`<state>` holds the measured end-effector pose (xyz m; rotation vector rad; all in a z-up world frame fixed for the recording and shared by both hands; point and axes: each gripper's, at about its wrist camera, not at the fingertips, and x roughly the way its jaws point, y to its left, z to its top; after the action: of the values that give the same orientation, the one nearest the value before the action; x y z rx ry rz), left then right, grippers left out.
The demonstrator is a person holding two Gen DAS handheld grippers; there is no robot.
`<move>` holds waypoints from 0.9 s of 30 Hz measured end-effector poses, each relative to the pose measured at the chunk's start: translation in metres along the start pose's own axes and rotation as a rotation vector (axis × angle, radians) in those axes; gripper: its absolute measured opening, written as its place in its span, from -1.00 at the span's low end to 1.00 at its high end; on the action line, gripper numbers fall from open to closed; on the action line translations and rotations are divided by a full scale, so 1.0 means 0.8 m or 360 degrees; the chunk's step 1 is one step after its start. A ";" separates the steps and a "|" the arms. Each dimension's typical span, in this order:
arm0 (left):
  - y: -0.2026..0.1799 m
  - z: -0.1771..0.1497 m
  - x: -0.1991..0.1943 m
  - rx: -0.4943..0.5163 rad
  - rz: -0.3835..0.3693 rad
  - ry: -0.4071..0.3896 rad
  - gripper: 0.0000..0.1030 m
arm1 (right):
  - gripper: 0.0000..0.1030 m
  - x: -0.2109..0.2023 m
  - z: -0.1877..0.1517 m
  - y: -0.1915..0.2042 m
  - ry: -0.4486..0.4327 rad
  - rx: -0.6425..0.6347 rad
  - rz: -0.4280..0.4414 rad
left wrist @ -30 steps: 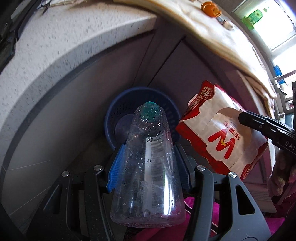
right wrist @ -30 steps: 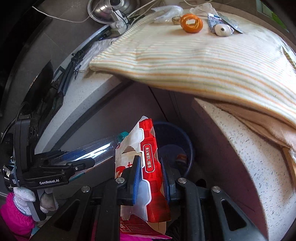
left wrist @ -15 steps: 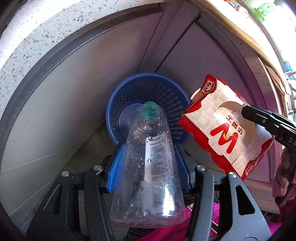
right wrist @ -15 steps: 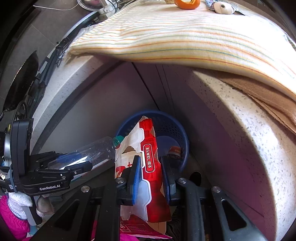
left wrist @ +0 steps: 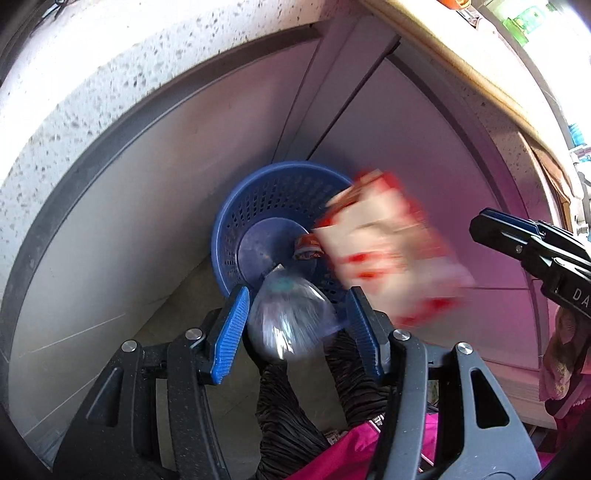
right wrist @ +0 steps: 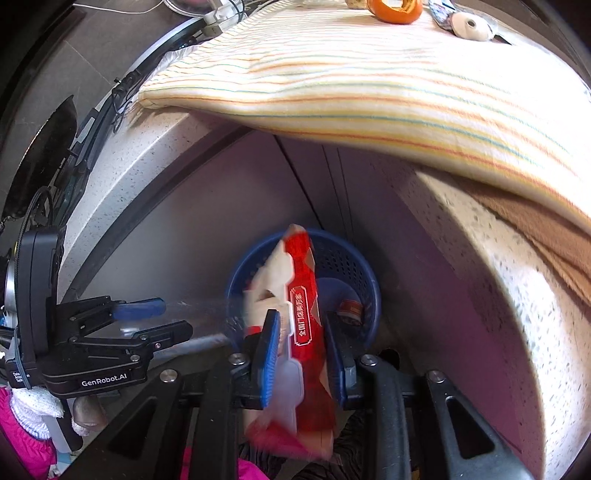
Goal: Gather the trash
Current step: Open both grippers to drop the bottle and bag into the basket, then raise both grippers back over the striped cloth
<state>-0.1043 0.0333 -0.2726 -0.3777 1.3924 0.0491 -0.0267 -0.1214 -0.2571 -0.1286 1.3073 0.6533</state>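
Left wrist view: taken from the left gripper [left wrist: 295, 325], facing steeply down into the blue basket [left wrist: 236, 221] close below, the right gripper [left wrist: 532, 254] entering at the right edge; right wrist view: taken from the right gripper [right wrist: 301, 347], facing steeply down at the same blue basket [right wrist: 364, 273] from close above, the left gripper [right wrist: 162, 321] at lower left. Both views share the basket, the speckled bench [left wrist: 92, 81] edge and the grey cabinet panels [left wrist: 166, 206] beneath it.

one blue basket [left wrist: 236, 236], one clear plastic bottle [left wrist: 291, 321], one red-and-white snack bag [right wrist: 301, 317], one small red-labelled item [right wrist: 351, 308] lying inside the basket. two tongs: left tongs [left wrist: 295, 328], right tongs [right wrist: 301, 358]. one striped cloth [right wrist: 369, 74], one orange ring [right wrist: 395, 7], one white round piece [right wrist: 471, 26].
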 end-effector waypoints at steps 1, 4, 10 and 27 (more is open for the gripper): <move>0.000 0.001 -0.002 0.0002 0.0002 -0.0004 0.09 | -0.40 0.000 0.002 0.000 -0.0004 -0.0001 0.0003; -0.004 0.001 -0.008 0.0003 0.0010 -0.0009 0.09 | -0.27 -0.002 0.005 0.000 -0.0013 0.0001 0.0013; -0.003 0.008 -0.019 0.0000 0.0009 -0.0022 0.09 | -0.23 -0.006 0.009 0.002 -0.0023 0.0005 0.0019; -0.021 0.047 -0.093 0.0004 -0.0026 -0.0186 0.09 | 0.20 -0.063 0.026 -0.001 -0.0138 -0.0042 0.0120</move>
<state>-0.0781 0.0424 -0.1922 -0.3781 1.2739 0.0554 -0.0142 -0.1315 -0.2046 -0.0720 1.2251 0.7331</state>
